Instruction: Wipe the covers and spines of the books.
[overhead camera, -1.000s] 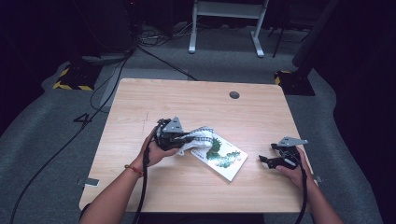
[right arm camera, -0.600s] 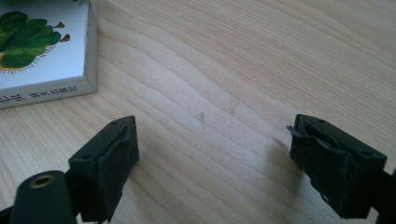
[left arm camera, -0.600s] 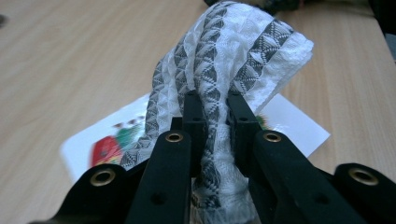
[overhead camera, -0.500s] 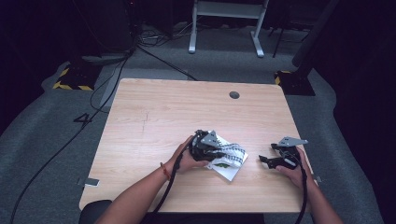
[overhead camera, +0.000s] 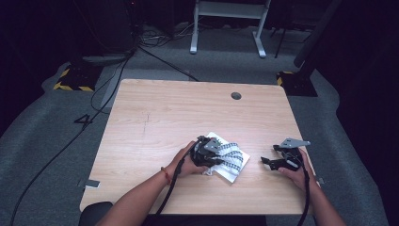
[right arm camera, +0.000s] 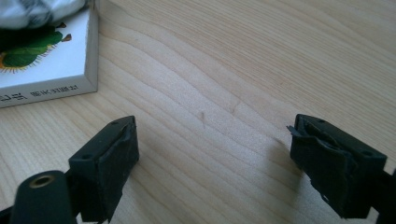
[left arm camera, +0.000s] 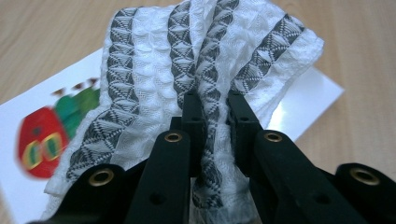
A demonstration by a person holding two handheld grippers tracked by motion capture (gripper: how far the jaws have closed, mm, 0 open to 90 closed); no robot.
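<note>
— Looking along the left gripper [left arm camera: 215, 112], where is the cloth?
— The patterned dish towel [left arm camera: 205, 60] sits bunched between its two black jaws, clenched on a fold; the rest drapes over the picture book [left arm camera: 42, 135] lying flat on the wooden table [overhead camera: 155, 117].
— And the hands?
— The left hand [overhead camera: 186, 162] rests low on the table, forearm angled in from the bottom edge. The right hand [overhead camera: 296, 169] lies near the table's right edge, well apart from the book.
— The right gripper [right arm camera: 212, 154]?
— Its jaws stand wide, released, bare wood between them, with the book's corner off to one side.
</note>
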